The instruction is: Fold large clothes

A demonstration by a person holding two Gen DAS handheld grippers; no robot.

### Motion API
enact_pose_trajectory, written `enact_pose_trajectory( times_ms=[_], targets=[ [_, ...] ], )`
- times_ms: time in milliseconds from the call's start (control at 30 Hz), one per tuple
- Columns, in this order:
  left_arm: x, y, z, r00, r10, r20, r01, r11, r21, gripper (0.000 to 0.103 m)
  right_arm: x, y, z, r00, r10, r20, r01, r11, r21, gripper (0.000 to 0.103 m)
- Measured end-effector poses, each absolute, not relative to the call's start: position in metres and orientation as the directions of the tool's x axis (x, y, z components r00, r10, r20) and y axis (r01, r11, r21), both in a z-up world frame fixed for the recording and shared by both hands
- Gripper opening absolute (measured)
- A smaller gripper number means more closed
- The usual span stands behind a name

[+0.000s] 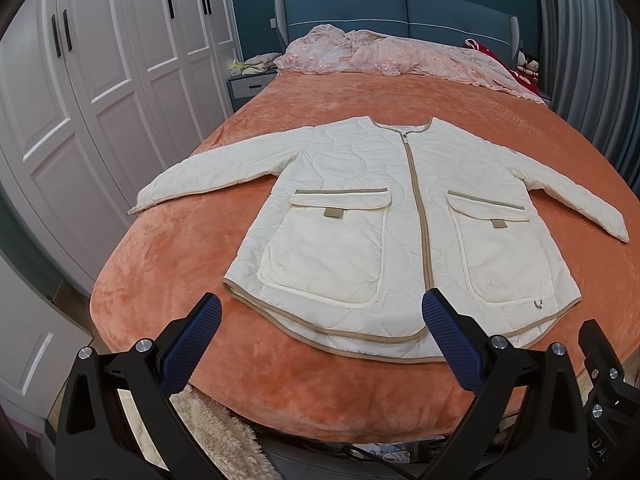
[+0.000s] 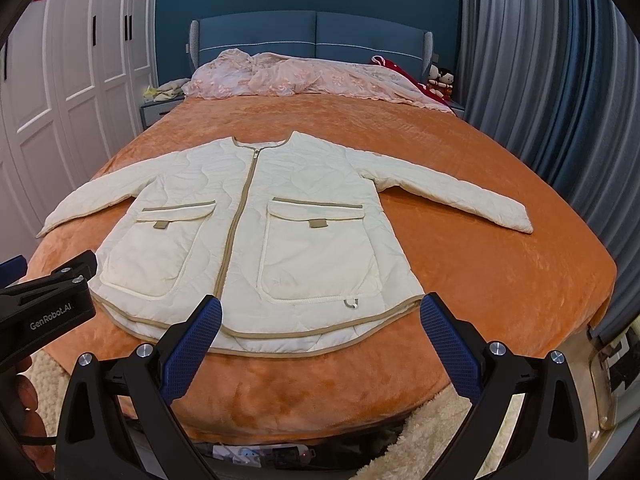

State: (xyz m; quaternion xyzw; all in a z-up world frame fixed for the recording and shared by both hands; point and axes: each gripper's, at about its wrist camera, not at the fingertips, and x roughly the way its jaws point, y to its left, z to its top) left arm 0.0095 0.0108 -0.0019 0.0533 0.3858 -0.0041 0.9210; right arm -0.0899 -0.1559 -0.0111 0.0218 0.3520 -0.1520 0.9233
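Observation:
A cream quilted jacket (image 1: pixel 360 208) (image 2: pixel 256 224) with tan trim, a closed zip and two flap pockets lies flat, front up, on the orange bed cover (image 1: pixel 320 96), sleeves spread to both sides. My left gripper (image 1: pixel 322 306) is open, hovering just short of the hem's left half. My right gripper (image 2: pixel 320 306) is open too, just short of the hem's right half, nothing between its fingers. In the right wrist view, the left gripper's black body (image 2: pixel 44 304) shows at the left edge, with part of a hand below it.
A pink lace cover (image 1: pixel 400 54) is bunched at the headboard, with dolls (image 2: pixel 440 80) at the far right. White wardrobes (image 1: pixel 100 80) stand left, grey curtains (image 2: pixel 540 80) right. A fluffy cream rug (image 1: pixel 216 432) and a power strip (image 2: pixel 260 454) lie below the bed's foot.

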Motion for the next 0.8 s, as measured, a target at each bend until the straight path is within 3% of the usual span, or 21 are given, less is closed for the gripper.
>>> enact_pose_trajectory(
  times_ms=[800],
  targets=[
    [0.0089, 0.0127, -0.0027, 0.701, 0.035, -0.712, 0.045, 0.995, 0.093, 0.098, -0.0859, -0.1493, -0.0104, 0.708, -0.258, -0.657, 0.283, 0.957, -0.071, 0.098]
  ],
)
